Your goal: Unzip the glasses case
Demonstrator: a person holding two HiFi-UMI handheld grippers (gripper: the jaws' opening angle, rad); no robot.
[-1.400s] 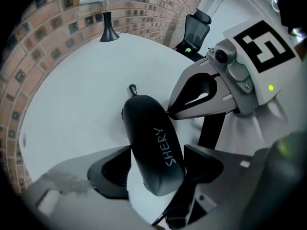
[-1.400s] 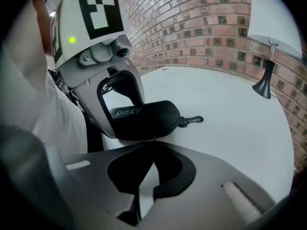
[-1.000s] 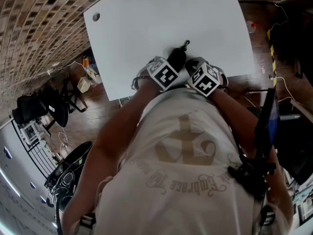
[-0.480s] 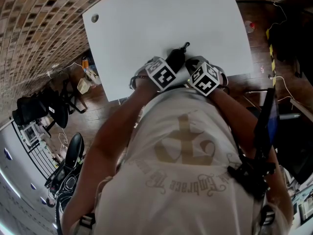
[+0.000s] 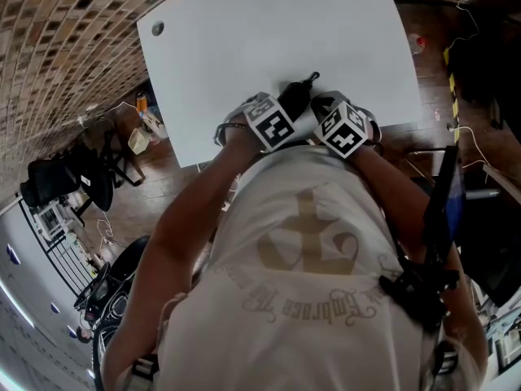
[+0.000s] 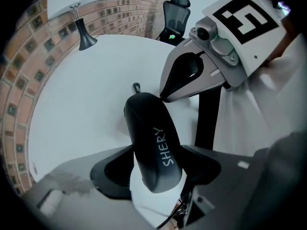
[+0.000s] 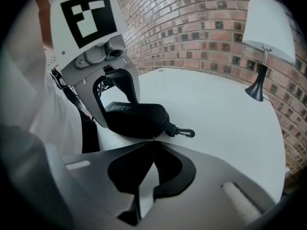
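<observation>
A black glasses case point(image 5: 295, 96) printed SHERY lies on the white table point(image 5: 269, 31) near its front edge. My left gripper point(image 5: 275, 119) points straight down over it. In the left gripper view the case point(image 6: 148, 128) runs between my left gripper's point(image 6: 156, 169) pads, which press on both its sides. My right gripper point(image 6: 163, 97) comes in from the right, its tips against the case's edge. In the right gripper view its point(image 7: 153, 142) jaws are shut, pinching the small zipper pull at the seam of the case point(image 7: 136, 119). A clip point(image 7: 184, 132) hangs off the case's far end.
A white-shaded lamp point(image 7: 266, 32) stands at the table's far side by the brick wall. The table has a small round hole point(image 5: 157, 28) at its far left corner. A black office chair point(image 6: 175, 13) stands beyond the table. The person's torso is close behind both grippers.
The left gripper has rolled slightly with the case, and the clip end has swung a little to the right. Both hands otherwise stay in place.
</observation>
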